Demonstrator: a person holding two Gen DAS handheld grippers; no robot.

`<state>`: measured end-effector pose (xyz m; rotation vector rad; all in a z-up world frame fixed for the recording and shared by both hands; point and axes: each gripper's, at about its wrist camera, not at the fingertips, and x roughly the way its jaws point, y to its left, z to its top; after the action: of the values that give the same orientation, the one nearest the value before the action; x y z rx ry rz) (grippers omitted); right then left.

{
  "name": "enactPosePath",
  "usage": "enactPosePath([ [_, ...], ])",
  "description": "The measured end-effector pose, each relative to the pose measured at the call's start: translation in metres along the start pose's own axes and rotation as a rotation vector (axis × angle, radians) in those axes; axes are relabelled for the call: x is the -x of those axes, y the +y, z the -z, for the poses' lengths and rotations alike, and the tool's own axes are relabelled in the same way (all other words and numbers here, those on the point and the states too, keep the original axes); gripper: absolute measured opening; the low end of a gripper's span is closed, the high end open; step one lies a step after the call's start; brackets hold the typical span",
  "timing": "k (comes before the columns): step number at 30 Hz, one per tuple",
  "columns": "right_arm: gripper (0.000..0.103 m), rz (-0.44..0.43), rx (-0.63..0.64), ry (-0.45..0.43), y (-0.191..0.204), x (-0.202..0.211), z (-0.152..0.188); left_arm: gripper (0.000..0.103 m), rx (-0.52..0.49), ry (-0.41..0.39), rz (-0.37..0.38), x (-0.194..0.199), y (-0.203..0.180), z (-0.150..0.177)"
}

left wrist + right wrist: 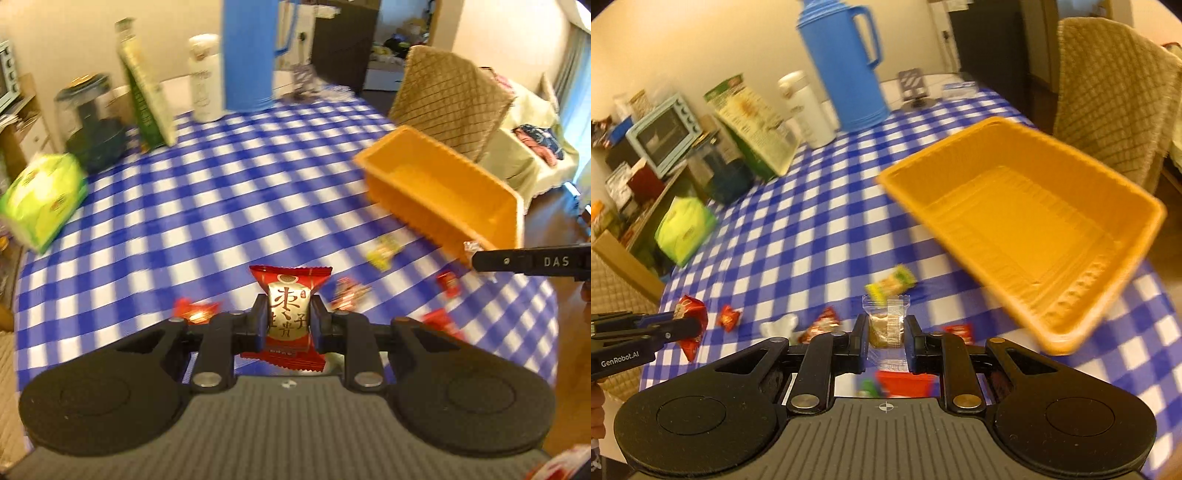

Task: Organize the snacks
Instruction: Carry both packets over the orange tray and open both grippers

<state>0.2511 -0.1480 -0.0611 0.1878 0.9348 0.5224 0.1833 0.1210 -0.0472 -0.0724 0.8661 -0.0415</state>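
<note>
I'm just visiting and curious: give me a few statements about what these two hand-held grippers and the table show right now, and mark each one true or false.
1. The left gripper is clamped on a red and gold wrapped candy. True.
2. The right gripper is open and holds nothing. False: it is shut on a clear-wrapped brown snack.
3. The orange plastic tray already holds several snacks. False: its inside looks bare.
4. Small wrapped snacks lie loose on the blue and white checked tablecloth. True.
5. The tall blue plastic thermos jug lies on its side. False: it stands upright.
</note>
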Motion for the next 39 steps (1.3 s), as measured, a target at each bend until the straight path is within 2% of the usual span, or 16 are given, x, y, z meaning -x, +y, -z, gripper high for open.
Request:
enactPosePath([
  [10,0.02,-0.018,0.0,-0.029,-0.089,0.044,-0.028,0.022,0.022,-0.006,0.045,-0.019,-0.116,-0.031],
  [18,0.02,-0.053,0.016,-0.025,-0.14,0.044,-0.052,0.022,0.061,-0.024,0.041,-0.05,-0.183,-0.062],
  [30,0.02,-0.08,0.029,0.005,-0.169,0.001,-0.09,0.022,0.129,0.01,-0.005,-0.102,-0.217,-0.098],
  [39,0.02,-0.063,0.033,0.04,-0.183,-0.023,-0.1,0.022,0.147,0.048,-0.027,-0.13,-0.225,-0.105],
])
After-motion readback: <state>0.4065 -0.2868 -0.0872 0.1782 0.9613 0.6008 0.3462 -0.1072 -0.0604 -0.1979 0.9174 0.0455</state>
